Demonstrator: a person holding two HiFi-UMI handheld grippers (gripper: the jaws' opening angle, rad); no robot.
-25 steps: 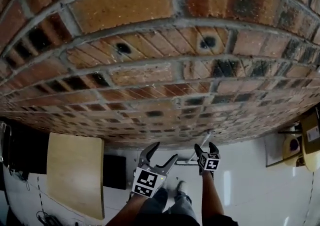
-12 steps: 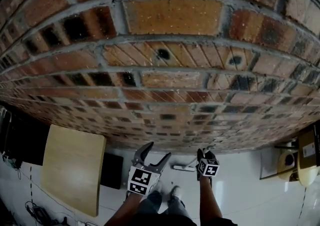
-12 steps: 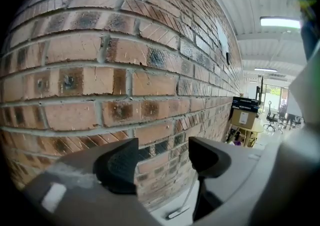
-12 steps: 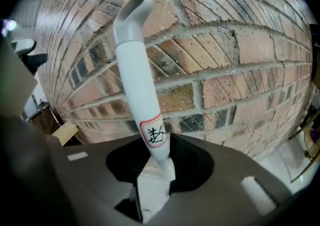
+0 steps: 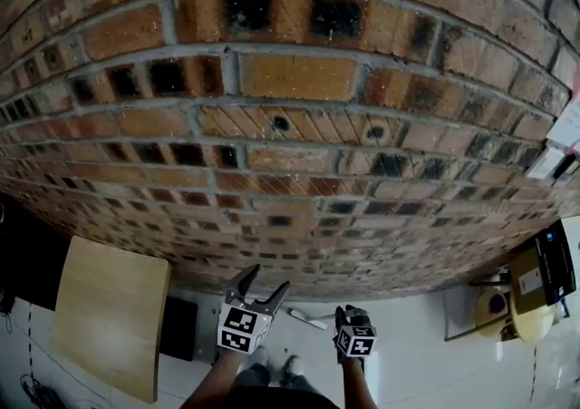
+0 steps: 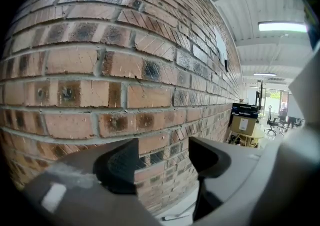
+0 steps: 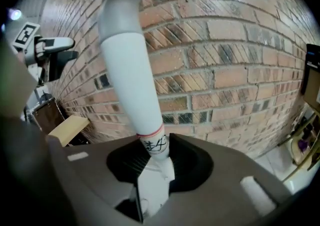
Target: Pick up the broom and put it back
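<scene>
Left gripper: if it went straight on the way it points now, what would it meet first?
The brick wall. The open, empty left gripper aims at its lower courses, with nothing in between; how far off the wall is remains unclear.

A white broom handle (image 7: 131, 69) is gripped between the closing jaws of the right gripper (image 7: 155, 160); a brick wall (image 7: 235, 44) is seen behind.
</scene>
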